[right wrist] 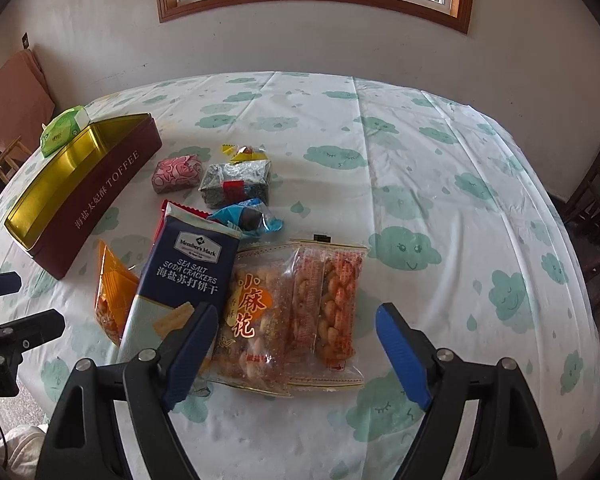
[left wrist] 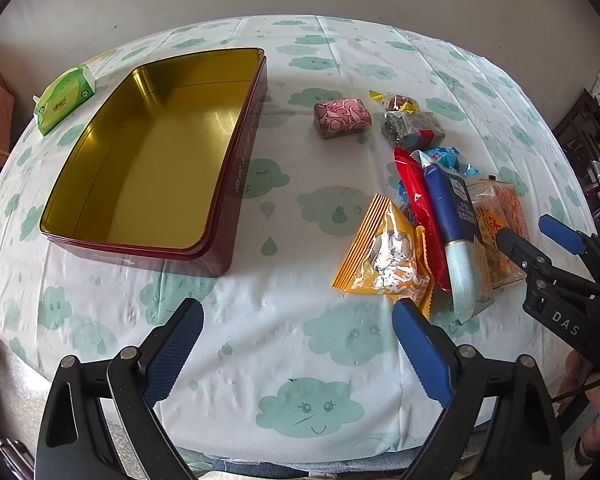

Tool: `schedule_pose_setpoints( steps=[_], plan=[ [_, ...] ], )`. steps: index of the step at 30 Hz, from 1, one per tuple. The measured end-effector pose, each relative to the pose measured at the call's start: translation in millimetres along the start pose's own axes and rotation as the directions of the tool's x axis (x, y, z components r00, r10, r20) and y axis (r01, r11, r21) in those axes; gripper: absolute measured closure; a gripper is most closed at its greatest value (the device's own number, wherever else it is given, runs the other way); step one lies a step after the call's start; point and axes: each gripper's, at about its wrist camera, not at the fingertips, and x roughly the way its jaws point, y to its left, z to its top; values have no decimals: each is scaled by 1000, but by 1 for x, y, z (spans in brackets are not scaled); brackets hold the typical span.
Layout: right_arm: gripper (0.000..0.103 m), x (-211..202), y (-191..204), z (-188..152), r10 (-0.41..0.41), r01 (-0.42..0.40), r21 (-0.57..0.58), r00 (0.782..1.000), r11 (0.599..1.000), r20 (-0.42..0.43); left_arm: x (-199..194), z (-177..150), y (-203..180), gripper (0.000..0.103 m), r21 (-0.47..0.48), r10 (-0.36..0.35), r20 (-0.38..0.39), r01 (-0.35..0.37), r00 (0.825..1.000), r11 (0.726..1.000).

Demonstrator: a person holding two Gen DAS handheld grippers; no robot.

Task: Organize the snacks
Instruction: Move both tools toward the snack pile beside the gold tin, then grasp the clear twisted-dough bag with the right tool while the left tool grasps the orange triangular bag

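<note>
An open dark-red toffee tin with a gold inside stands empty at the left. Right of it lie the snacks: a pink wrapped block, a dark seaweed packet, a red packet, a navy soda-cracker pack, an orange triangular bag and two clear bags of fried twists. My left gripper hangs open over bare cloth near the orange bag. My right gripper is open above the twist bags, its fingers to either side of them and holding nothing.
A green tissue pack lies behind the tin. A small yellow candy and a blue wrapper sit among the snacks. The cloud-print tablecloth covers a round table. Dark chairs stand at the right; a wall and window lie behind.
</note>
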Motion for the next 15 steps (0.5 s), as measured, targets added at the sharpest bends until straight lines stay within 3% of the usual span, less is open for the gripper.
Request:
schedule_pose_setpoints(
  steps=[11, 15],
  plan=[
    [35, 9, -39, 2, -66, 68, 78, 997, 995, -30, 5, 2, -8, 13, 32, -20, -8, 20, 1000, 999],
    [36, 19, -41, 0, -26, 31, 84, 998, 996, -56, 8, 4, -9, 15, 40, -24, -19, 25, 1000, 999]
  ],
)
